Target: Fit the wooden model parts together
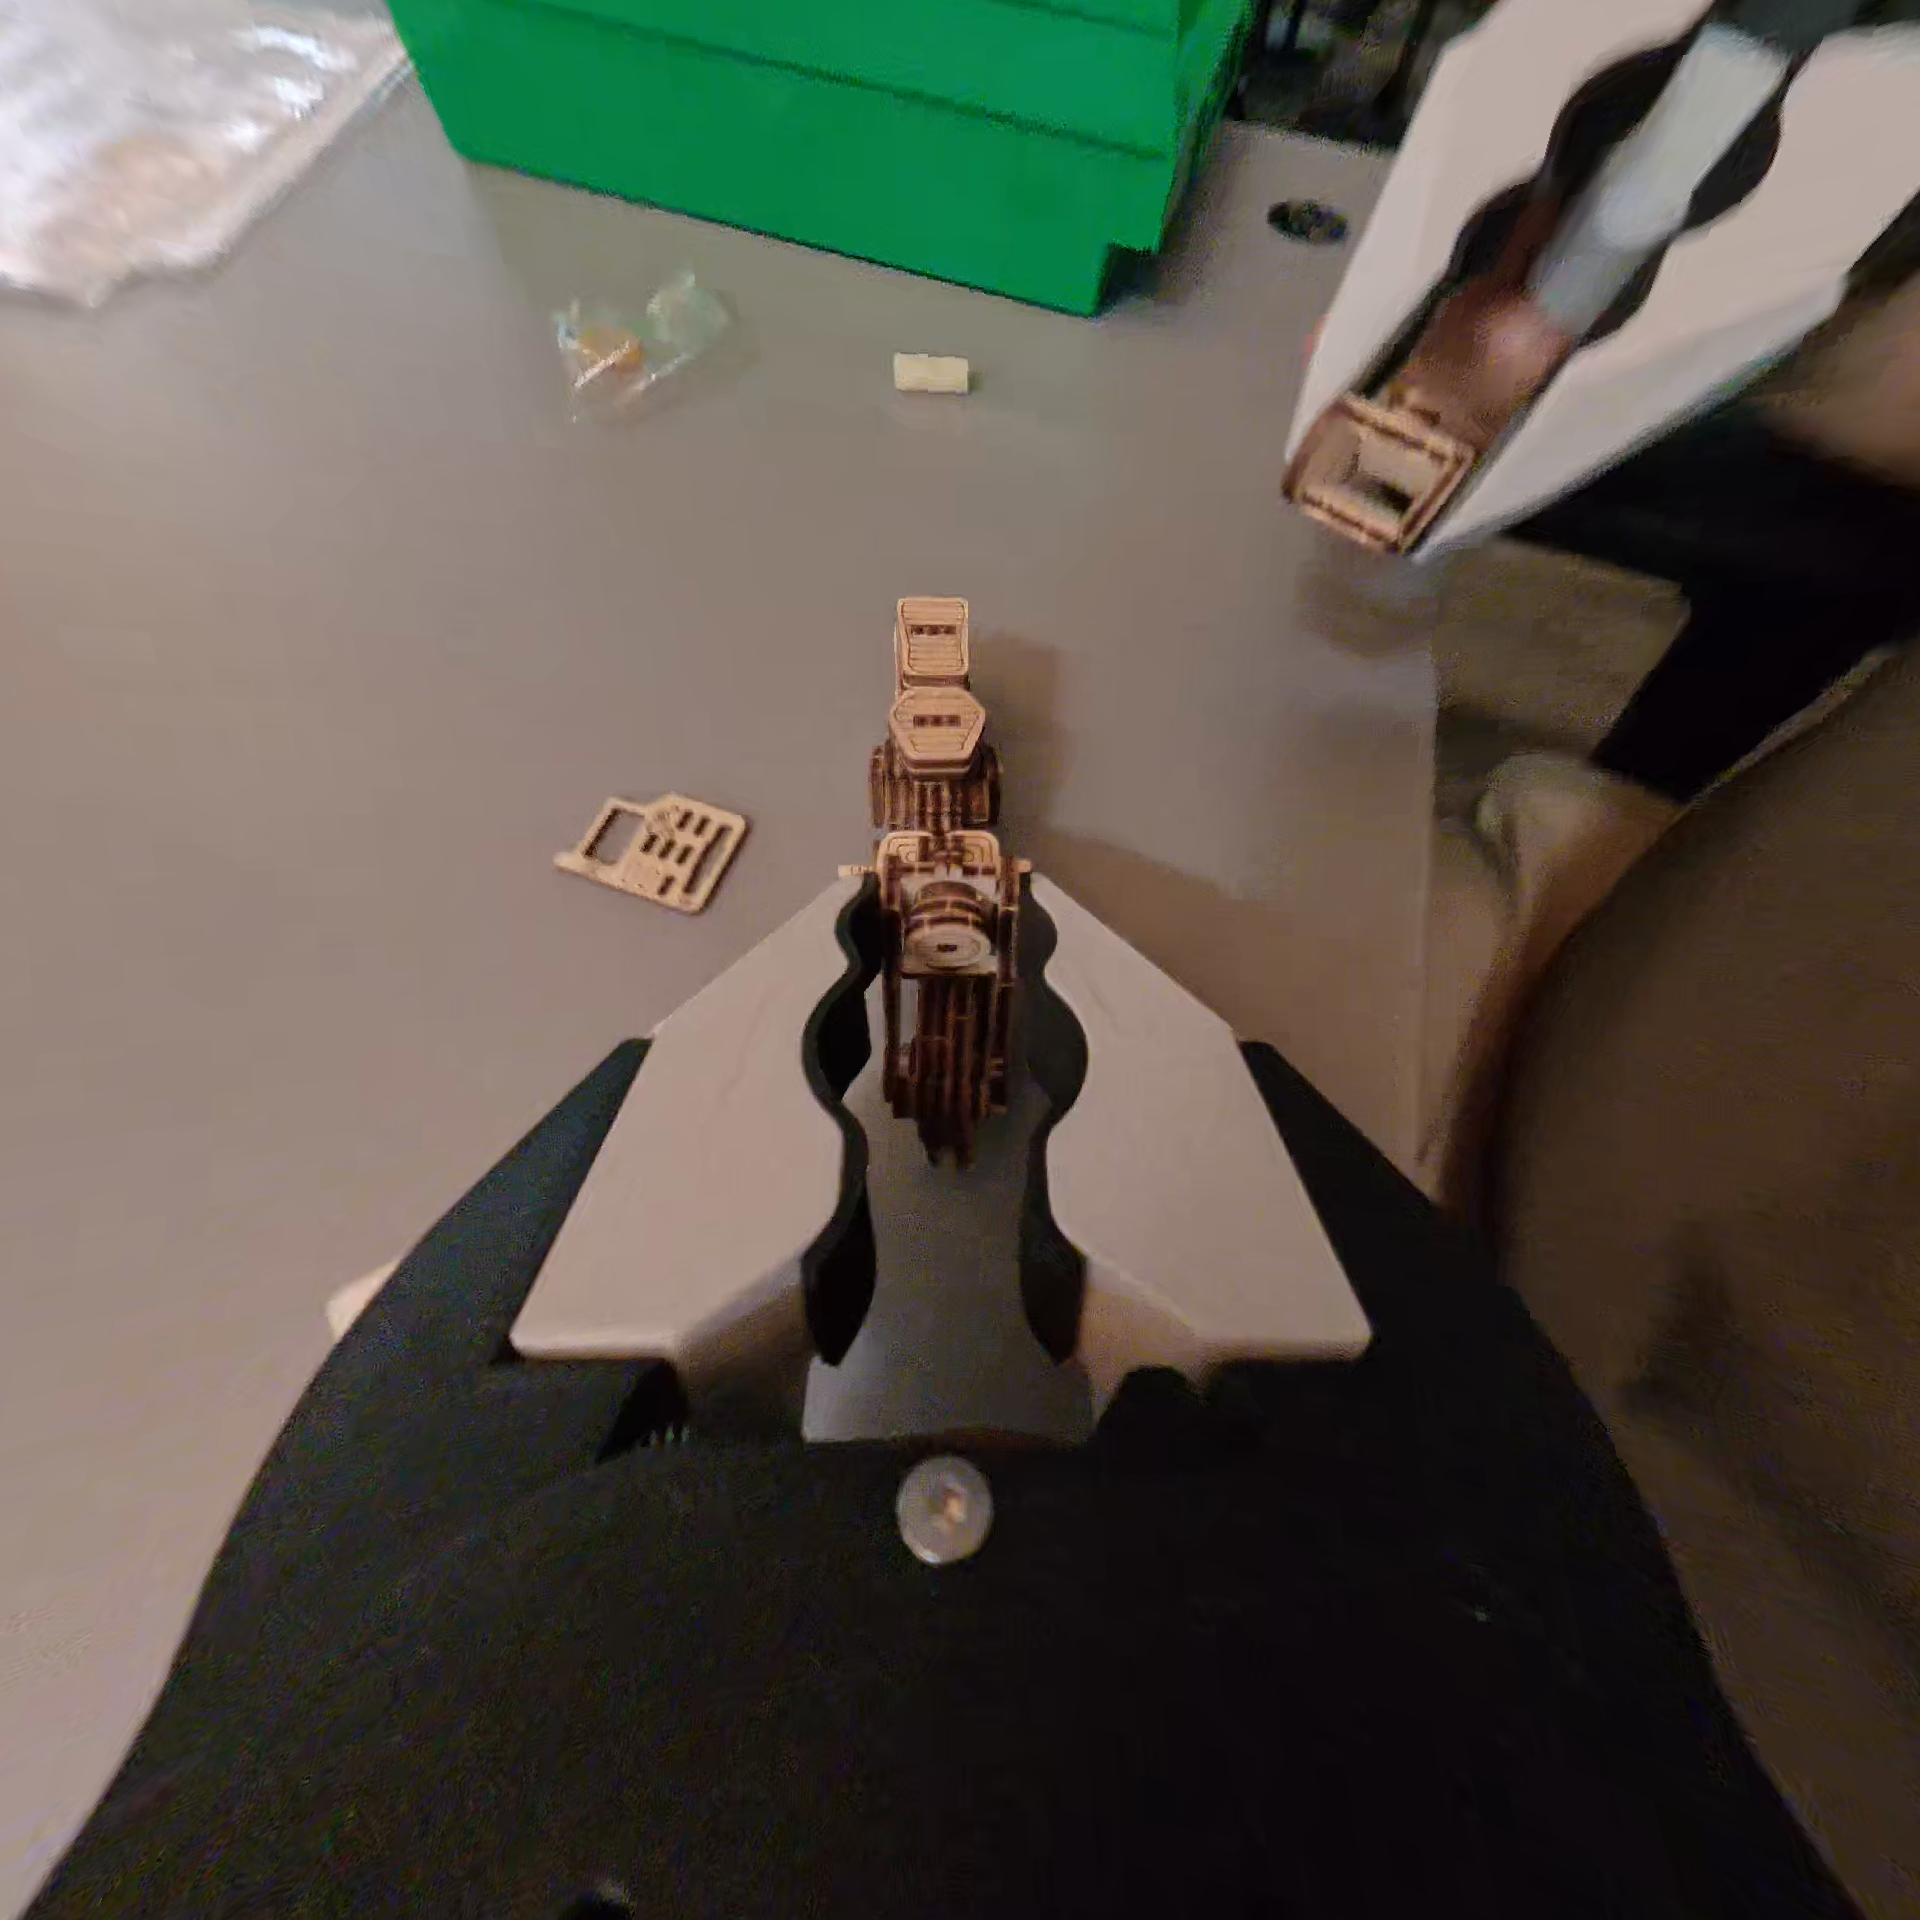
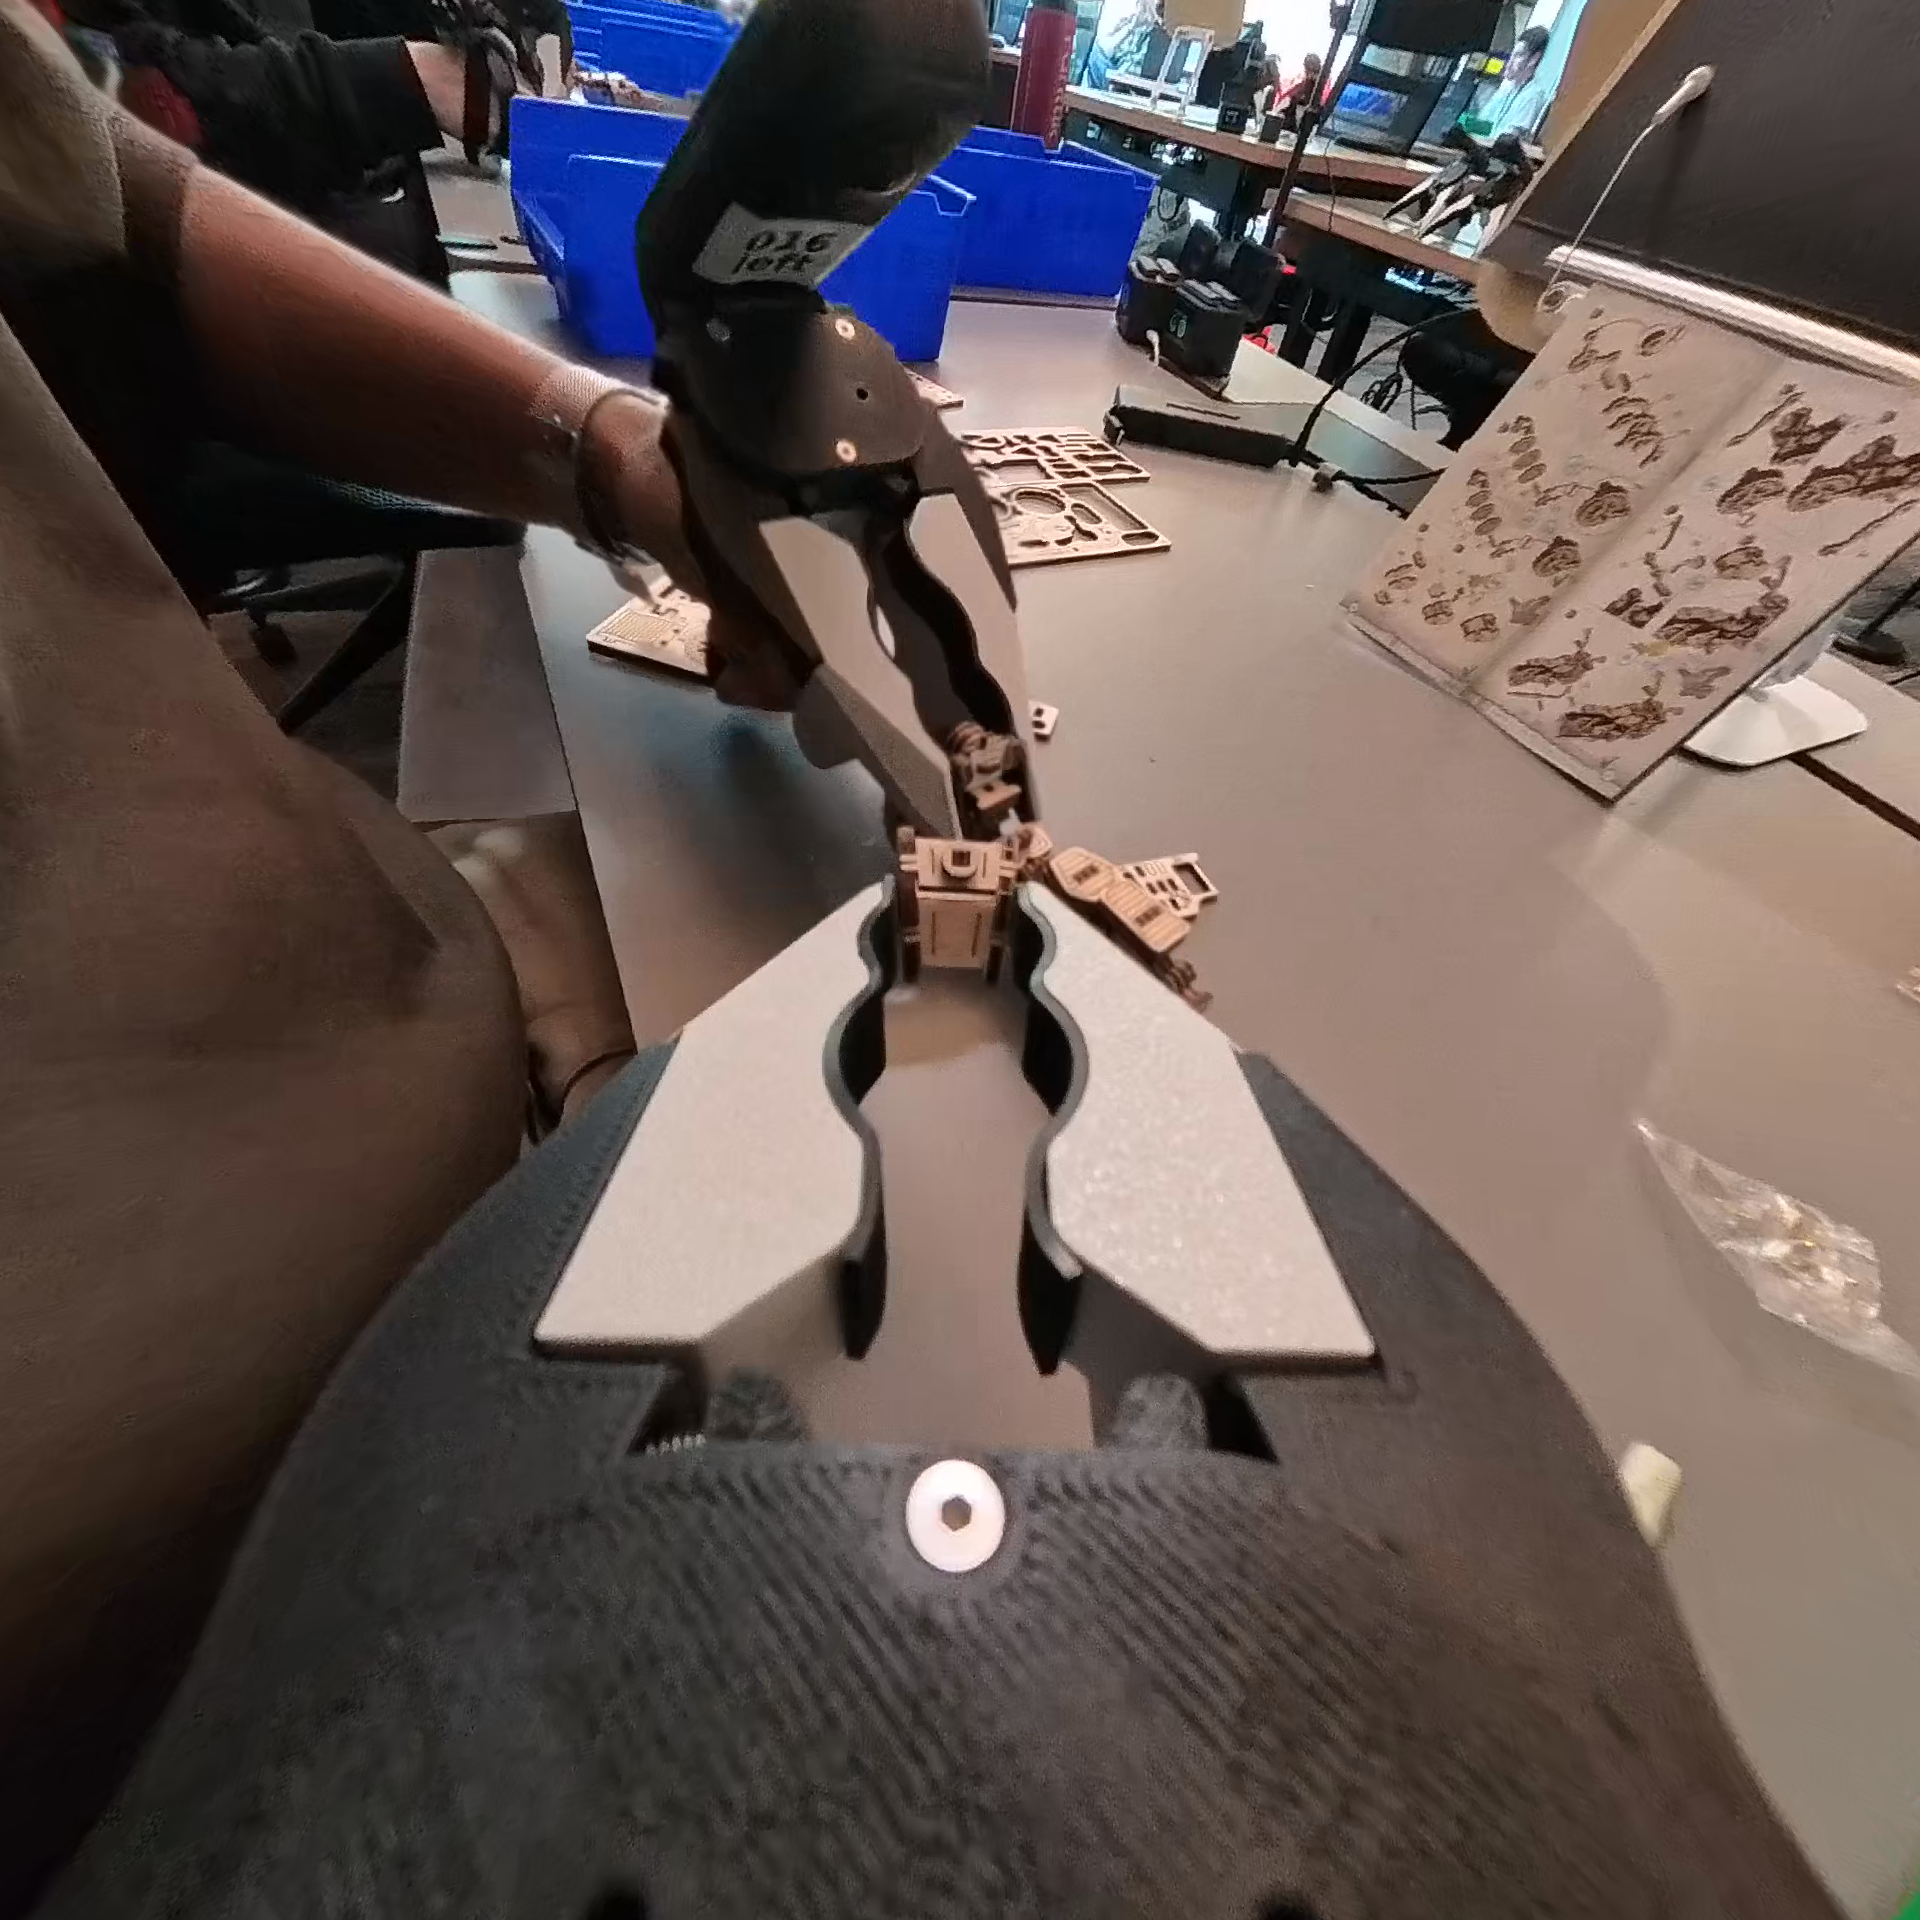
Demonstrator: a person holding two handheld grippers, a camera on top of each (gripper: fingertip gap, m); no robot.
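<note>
My left gripper (image 1: 945, 883) is shut on a jointed wooden sub-assembly (image 1: 940, 748) that sticks out forward over the grey table (image 1: 312, 623). My right gripper (image 2: 951, 904) is shut on a small boxy wooden part (image 2: 951, 935). In the left wrist view, the right gripper (image 1: 1361, 499) hovers at the upper right with that part (image 1: 1371, 483) at its tips, apart from the sub-assembly. In the right wrist view, the left gripper (image 2: 987, 821) points down just behind the boxy part, and the sub-assembly's segments (image 2: 1132, 899) trail to the right near the table.
A green box (image 1: 831, 135), a small plastic bag (image 1: 639, 338), a white block (image 1: 932, 372) and a flat wooden offcut (image 1: 655, 852) lie ahead. Blue bins (image 2: 894, 239), punched wooden sheets (image 2: 1060, 499), an instruction sheet (image 2: 1621, 561) and a person's arm (image 2: 364, 374) also show. The gap from one gripper's tips to the other's is roughly 9 centimetres. To reach the flat wooden offcut (image 1: 655, 852) in a straight line is about 7 centimetres for my left fingers, about 15 centimetres for my right. My right wrist view (image 2: 1162, 882) looks at it from another angle.
</note>
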